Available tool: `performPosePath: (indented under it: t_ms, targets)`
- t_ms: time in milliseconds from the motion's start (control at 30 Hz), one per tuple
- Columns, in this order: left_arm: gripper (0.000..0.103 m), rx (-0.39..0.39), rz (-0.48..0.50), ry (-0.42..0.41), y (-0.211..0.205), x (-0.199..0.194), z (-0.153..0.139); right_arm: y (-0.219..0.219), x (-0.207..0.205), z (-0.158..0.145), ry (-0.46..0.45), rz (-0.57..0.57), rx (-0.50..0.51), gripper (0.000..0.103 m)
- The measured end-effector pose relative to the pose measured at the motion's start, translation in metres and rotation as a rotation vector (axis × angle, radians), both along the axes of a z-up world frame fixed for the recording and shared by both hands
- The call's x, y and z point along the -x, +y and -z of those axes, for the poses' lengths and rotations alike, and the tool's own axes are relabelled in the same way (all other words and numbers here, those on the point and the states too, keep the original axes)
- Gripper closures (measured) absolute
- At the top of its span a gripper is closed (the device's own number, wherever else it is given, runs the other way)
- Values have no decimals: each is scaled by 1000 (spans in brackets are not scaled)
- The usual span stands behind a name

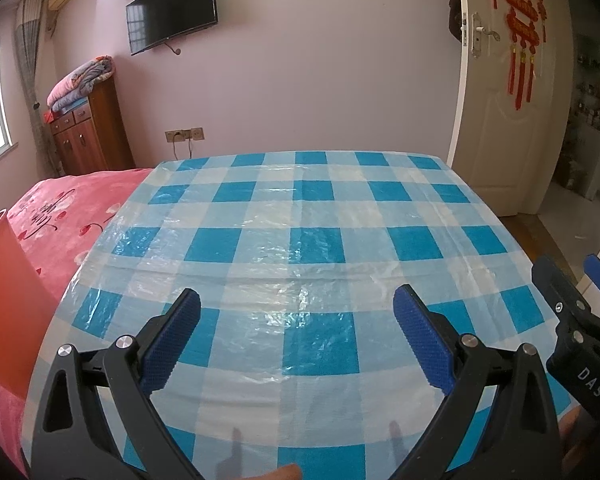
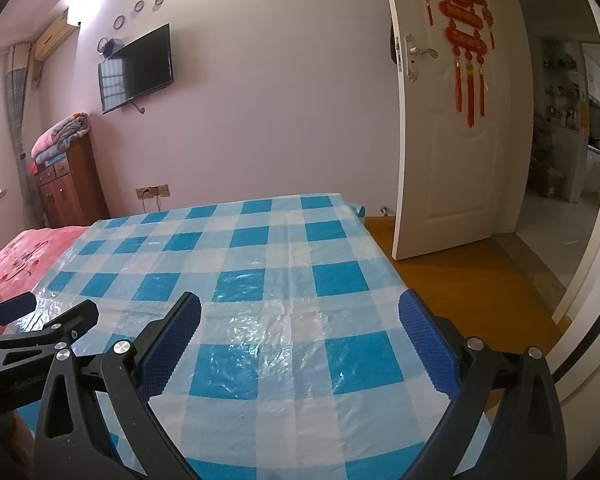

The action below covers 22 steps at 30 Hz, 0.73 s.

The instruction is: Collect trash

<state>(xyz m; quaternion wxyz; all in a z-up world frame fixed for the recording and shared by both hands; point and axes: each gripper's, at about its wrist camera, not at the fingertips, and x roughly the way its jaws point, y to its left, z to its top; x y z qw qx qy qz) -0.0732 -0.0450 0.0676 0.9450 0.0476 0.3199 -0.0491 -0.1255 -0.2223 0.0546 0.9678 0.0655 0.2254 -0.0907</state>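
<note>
Both my left tool (image 1: 296, 344) and right tool (image 2: 300, 344) hang spread wide, holding nothing, over the checked plastic sheet (image 1: 300, 216) covering the table. I see no trash anywhere; the red bin (image 1: 4, 300) stands near left. That sheet looks thin, light and slippery, so I'd pinch it at an edge or wrinkle.

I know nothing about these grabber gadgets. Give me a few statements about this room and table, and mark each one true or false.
1. Both the left gripper and the right gripper are open and hold nothing. True.
2. The tablecloth is red and white. False: it is blue and white checked.
3. A television hangs on the wall. True.
4. The door is shut. False: it stands open.
5. An orange bin stands left of the table. True.
</note>
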Motion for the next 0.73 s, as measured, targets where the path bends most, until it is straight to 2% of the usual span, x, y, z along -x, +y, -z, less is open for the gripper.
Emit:
performPosePath:
  t_ms: [367, 733]
  targets:
    - [6, 7, -4, 41, 6, -12, 12, 4, -11, 8, 45, -22, -18, 5]
    - [6, -33, -59, 189, 12, -43, 49, 1, -51, 36, 243, -60, -112, 5]
